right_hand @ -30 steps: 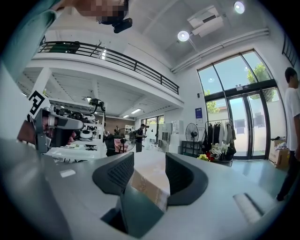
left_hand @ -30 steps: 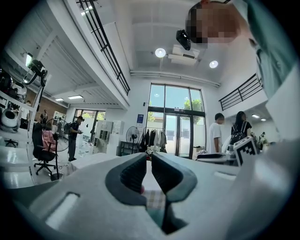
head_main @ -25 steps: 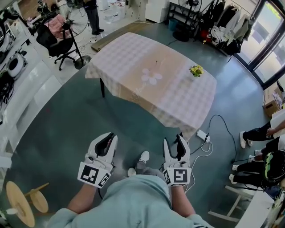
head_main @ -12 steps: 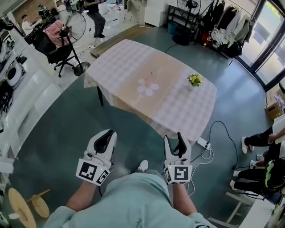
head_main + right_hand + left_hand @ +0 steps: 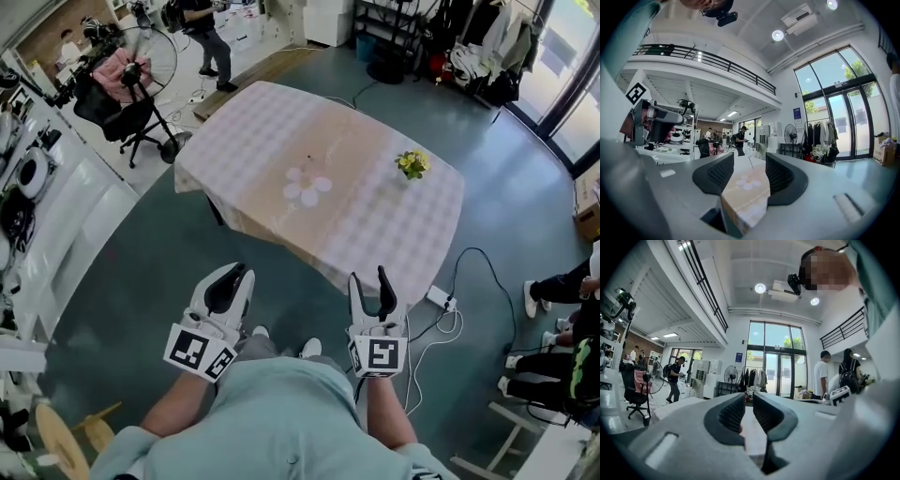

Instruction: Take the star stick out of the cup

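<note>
A table [image 5: 375, 225] under a pale checked cloth stands ahead of me on the grey floor. Near its middle lies a white flower-shaped mat [image 5: 307, 186]. Just beyond the mat a small dark thing [image 5: 309, 157] stands up, which shows as a thin stick [image 5: 749, 162] in the right gripper view. It is too small to make out a cup or a star. My left gripper [image 5: 236, 272] [image 5: 748, 397] is held low in front of my body, well short of the table, its jaws a narrow gap apart and empty. My right gripper [image 5: 368, 277] [image 5: 750, 165] is beside it, wider open and empty.
A small pot of yellow flowers [image 5: 411, 164] stands on the table's right side. A power strip and cable [image 5: 439, 300] lie on the floor by the near right corner. An office chair [image 5: 108, 94] and fan stand far left, a person [image 5: 202, 33] walks beyond, and seated people [image 5: 562, 281] are at the right.
The table has drawn a little nearer and shifted in view as I stepped forward. Both grippers sit slightly higher in the head view, with their jaws as before.
</note>
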Action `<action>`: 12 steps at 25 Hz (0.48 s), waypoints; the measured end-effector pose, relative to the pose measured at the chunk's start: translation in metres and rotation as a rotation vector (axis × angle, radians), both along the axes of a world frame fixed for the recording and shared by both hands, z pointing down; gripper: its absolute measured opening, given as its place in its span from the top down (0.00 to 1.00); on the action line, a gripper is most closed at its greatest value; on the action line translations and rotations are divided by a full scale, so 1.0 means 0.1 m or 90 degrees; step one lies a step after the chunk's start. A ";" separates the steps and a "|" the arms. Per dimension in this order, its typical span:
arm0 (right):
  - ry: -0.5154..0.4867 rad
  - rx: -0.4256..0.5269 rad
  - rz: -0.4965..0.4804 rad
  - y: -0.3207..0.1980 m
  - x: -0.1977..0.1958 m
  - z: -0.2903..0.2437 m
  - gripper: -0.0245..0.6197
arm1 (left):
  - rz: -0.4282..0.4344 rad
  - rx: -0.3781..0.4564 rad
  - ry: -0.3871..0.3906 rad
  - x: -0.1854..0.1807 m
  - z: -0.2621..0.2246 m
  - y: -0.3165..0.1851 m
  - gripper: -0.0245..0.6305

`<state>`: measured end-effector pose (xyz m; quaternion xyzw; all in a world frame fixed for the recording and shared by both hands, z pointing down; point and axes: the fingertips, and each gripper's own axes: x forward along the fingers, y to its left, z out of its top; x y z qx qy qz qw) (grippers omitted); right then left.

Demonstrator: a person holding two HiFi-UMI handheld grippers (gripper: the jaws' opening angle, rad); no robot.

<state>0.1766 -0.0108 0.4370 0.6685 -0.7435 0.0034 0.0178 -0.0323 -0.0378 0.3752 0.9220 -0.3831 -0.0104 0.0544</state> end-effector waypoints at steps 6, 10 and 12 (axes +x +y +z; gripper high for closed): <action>-0.009 -0.013 0.026 -0.21 0.07 0.05 0.66 | 0.029 0.009 0.005 0.16 -0.09 -0.35 0.89; -0.001 -0.021 0.046 -0.46 0.00 0.11 0.66 | 0.046 0.003 0.015 0.10 -0.04 -0.66 0.89; -0.002 -0.027 0.058 -0.61 -0.07 0.14 0.66 | 0.054 -0.003 0.015 0.04 -0.02 -0.84 0.89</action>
